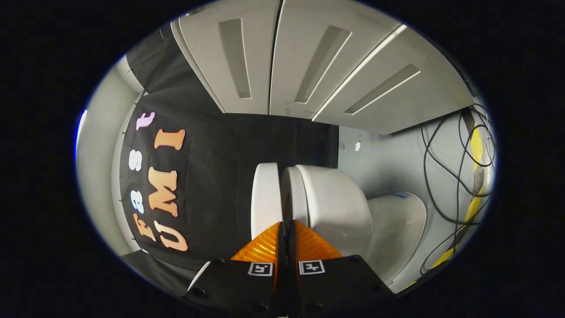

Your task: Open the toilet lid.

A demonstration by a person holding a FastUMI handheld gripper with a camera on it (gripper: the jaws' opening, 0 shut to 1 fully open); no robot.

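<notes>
Just ahead of the gripper [287, 226], whose fingers [265, 247] are ridged plastic pressed together with nothing between them, the toilet lid [265, 198] looks like smooth, faintly glossy plastic. Beside it, the toilet bowl [337, 207] and the tank [397, 225] beyond have a smooth glazed sheen like ceramic. The booth wall [220, 176] past the lid is matt cloth, the panels [282, 57] above are smooth and matt, and the cables [446, 176] off to the bowl's side look rubbery.

We count one toilet [335, 207] with one lid [266, 198], and one claw [287, 224] with two fingers [262, 247] pressed together; three recessed panels [235, 57] lie overhead, and several dark cables [459, 176] hang on the wall
</notes>
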